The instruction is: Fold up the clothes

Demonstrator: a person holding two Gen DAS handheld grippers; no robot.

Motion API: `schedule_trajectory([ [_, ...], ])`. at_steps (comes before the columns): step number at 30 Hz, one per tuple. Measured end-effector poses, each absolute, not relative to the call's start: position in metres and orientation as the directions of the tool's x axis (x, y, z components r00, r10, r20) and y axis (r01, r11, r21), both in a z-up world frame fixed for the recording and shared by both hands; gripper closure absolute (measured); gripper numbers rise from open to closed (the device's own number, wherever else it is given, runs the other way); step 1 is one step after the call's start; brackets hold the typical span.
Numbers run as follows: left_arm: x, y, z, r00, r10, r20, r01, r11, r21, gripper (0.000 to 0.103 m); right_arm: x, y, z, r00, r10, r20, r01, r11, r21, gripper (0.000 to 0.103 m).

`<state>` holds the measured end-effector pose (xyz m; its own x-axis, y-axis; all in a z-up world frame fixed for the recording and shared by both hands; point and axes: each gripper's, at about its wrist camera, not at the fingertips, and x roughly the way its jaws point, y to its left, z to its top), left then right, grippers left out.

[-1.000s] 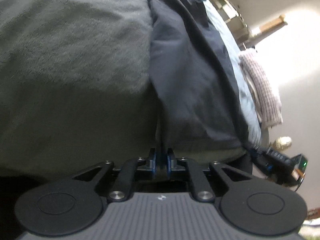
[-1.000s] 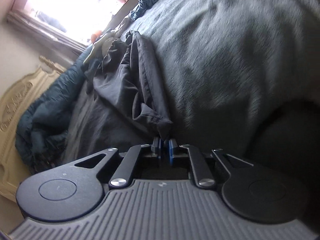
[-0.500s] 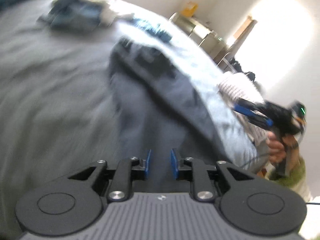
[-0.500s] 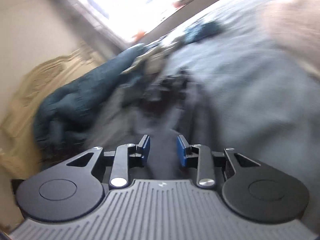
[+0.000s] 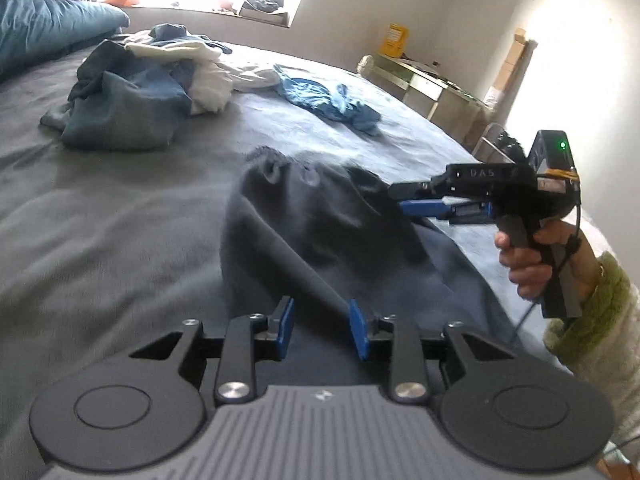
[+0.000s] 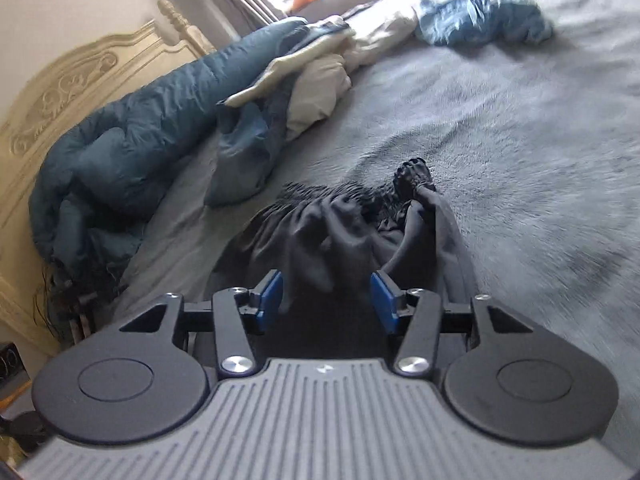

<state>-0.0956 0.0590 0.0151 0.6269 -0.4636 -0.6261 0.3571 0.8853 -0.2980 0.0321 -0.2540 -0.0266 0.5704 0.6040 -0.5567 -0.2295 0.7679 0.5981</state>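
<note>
A dark navy garment [image 5: 320,232] lies crumpled on the grey bed [image 5: 100,208], its gathered end pointing away. My left gripper [image 5: 322,326] is open and empty just above its near edge. My right gripper [image 6: 326,298] is open and empty over the same garment [image 6: 352,236], whose bunched folds rise between the fingers. In the left wrist view the right gripper [image 5: 404,200] hovers at the garment's right side, held by a hand in a green sleeve.
A pile of blue and white clothes [image 5: 136,80] lies at the back left, and a light blue piece [image 5: 332,100] lies further right. A teal duvet [image 6: 132,152] lies against the carved headboard [image 6: 68,76]. A desk [image 5: 424,76] stands past the bed.
Both grippers were shut on the dark garment's edge a second ago; both have opened and let it go. The garment has dropped onto the bed and both cameras have tilted up.
</note>
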Motion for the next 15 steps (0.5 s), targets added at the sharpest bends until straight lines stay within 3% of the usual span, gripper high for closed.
schedule_trajectory([
  [6, -0.056, 0.040, 0.004, 0.650, -0.463, -0.603, 0.375, 0.885, -0.276, 0.070, 0.069, -0.258, -0.055, 0.535, 0.654, -0.535, -0.137, 0.692, 0.709, 0.057],
  [7, -0.052, 0.036, 0.003, 0.650, -0.464, -0.602, 0.379, 0.884, -0.273, 0.070, 0.071, -0.256, -0.055, 0.535, 0.651, -0.539, -0.141, 0.698, 0.702, 0.069],
  [8, -0.049, 0.033, 0.001, 0.648, -0.465, -0.603, 0.381, 0.884, -0.271, 0.070, 0.073, -0.254, -0.055, 0.535, 0.647, -0.543, -0.145, 0.703, 0.696, 0.087],
  [9, -0.045, 0.030, -0.001, 0.645, -0.465, -0.607, 0.382, 0.884, -0.271, 0.070, 0.074, -0.251, -0.054, 0.536, 0.644, -0.546, -0.148, 0.709, 0.690, 0.093],
  [11, -0.040, 0.025, -0.002, 0.640, -0.470, -0.608, 0.385, 0.881, -0.274, 0.070, 0.073, -0.247, -0.048, 0.555, 0.621, -0.553, -0.168, 0.735, 0.657, 0.100],
  [15, -0.037, 0.019, -0.002, 0.640, -0.480, -0.600, 0.399, 0.875, -0.275, 0.069, 0.064, -0.244, -0.022, 0.622, 0.573, -0.533, -0.239, 0.788, 0.568, 0.101],
])
